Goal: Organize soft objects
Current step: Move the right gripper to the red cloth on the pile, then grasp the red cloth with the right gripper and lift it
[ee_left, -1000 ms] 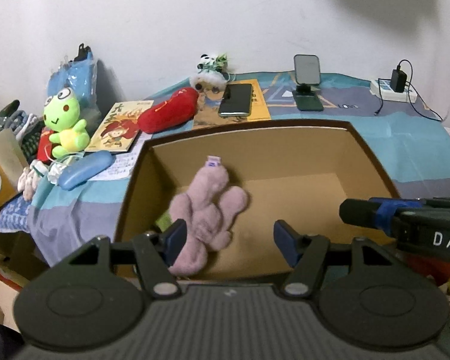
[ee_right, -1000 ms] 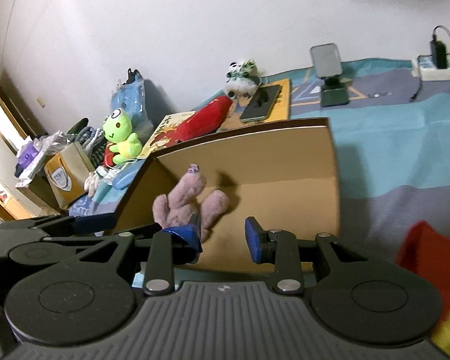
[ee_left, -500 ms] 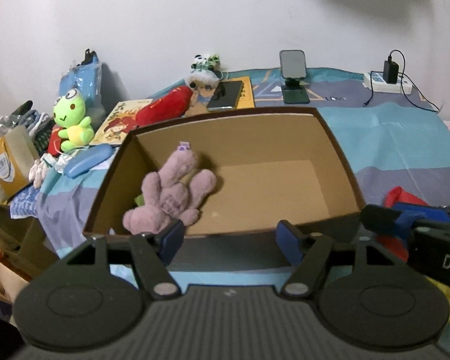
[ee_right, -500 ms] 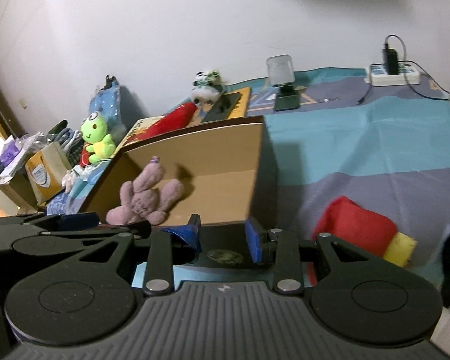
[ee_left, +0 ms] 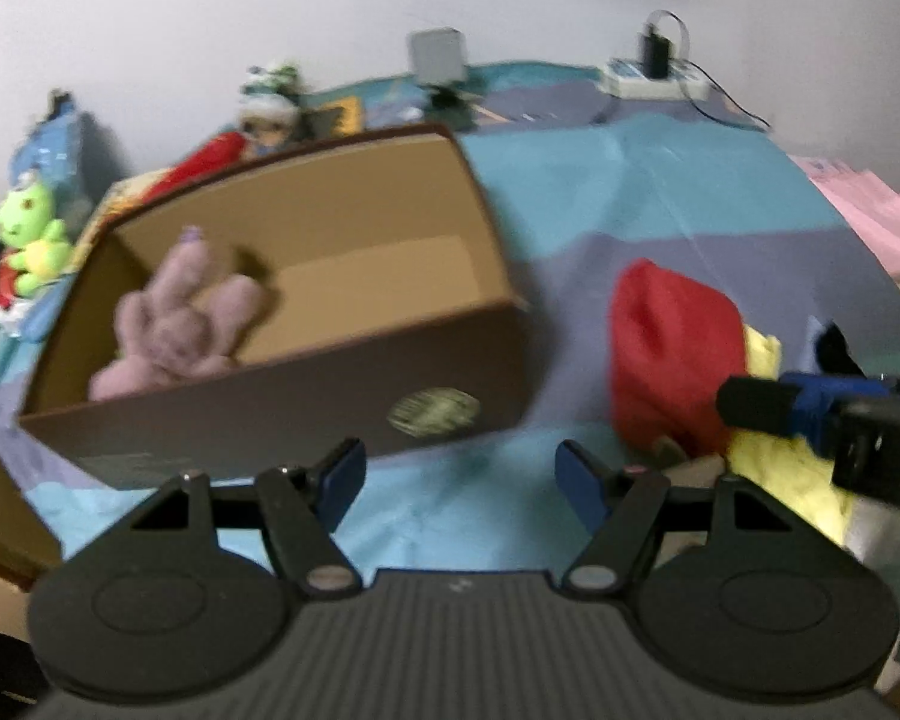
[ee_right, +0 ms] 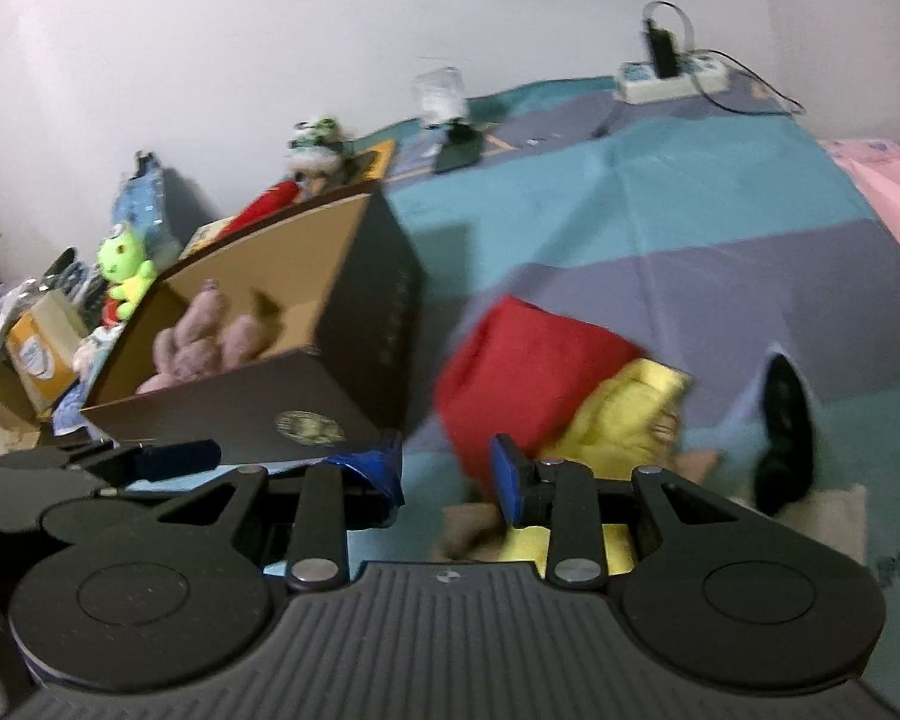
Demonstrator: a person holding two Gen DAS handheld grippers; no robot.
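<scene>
A: Red and yellow plush is seen heaped on the teal-and-grey cloth: a red soft toy (ee_right: 528, 360) with a yellow soft piece (ee_right: 630, 414) pressed against it at its 4 o'clock. What is judged to be wanted here?

B: The next soft object is probably to be fetched. The brown cardboard box (ee_left: 306, 414) is seen at about 10 o'clock from that pile, and one pink plush rabbit (ee_left: 180, 324) is already lying inside it, against the left wall.

A: How should the pick be done well?

B: A thick fold of the red toy should be taken, not a thin edge, since plush is likely to slip or sag. The yellow piece touching it should be kept out of the bite, so that only one thing is carried.

A: And the tools?

B: The left hand-held gripper (ee_left: 459, 477) is held tilted downward over bare cloth in front of the box; its blue pads are well apart and nothing is between them. The right hand-held gripper (ee_right: 447, 477) is pitched down beside it, with the pile at its 1 o'clock. Its pads are parted by a narrower gap, and no object is gripped; the red toy is seen beyond them, not between them. Both views are blurred, so fine contact cannot be judged.
</scene>
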